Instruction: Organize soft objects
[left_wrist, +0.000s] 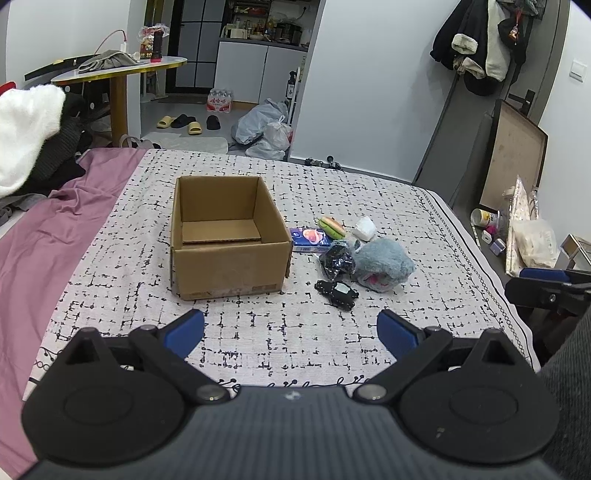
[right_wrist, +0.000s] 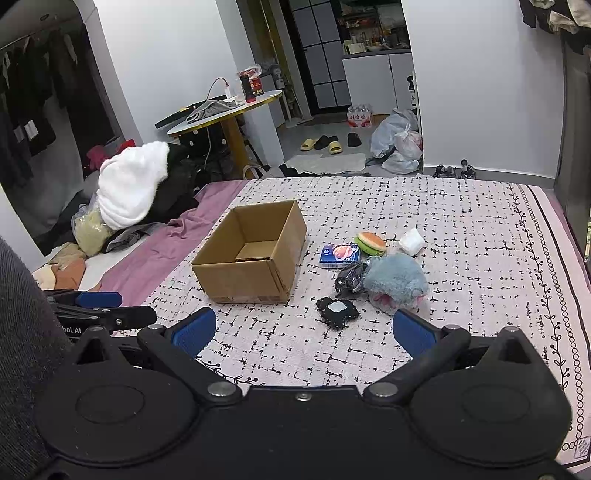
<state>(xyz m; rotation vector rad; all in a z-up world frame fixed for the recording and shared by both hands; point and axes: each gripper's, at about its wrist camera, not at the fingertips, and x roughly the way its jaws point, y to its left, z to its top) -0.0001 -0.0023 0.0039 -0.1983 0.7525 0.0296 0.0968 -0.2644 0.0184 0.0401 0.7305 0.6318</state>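
An open cardboard box (left_wrist: 229, 236) (right_wrist: 255, 254) stands on the patterned bedspread, nothing inside it. To its right lie several soft items: a fluffy blue-grey plush (left_wrist: 384, 264) (right_wrist: 395, 280), a black crinkly bag (left_wrist: 336, 260) (right_wrist: 349, 277), a flat black pouch (left_wrist: 338, 293) (right_wrist: 337, 312), a burger-shaped toy (left_wrist: 332, 226) (right_wrist: 370, 243), a blue tissue pack (left_wrist: 309, 238) (right_wrist: 340, 255) and a white wad (left_wrist: 364, 228) (right_wrist: 412, 241). My left gripper (left_wrist: 290, 332) is open, near the bed's front edge. My right gripper (right_wrist: 304, 332) is open too, just short of the flat pouch.
A purple sheet (left_wrist: 55, 236) covers the bed's left side, with a pile of white and dark clothes (right_wrist: 136, 192) beyond it. A round table (left_wrist: 118, 70) stands further back. Boxes and bags (left_wrist: 524, 236) sit on the floor right of the bed.
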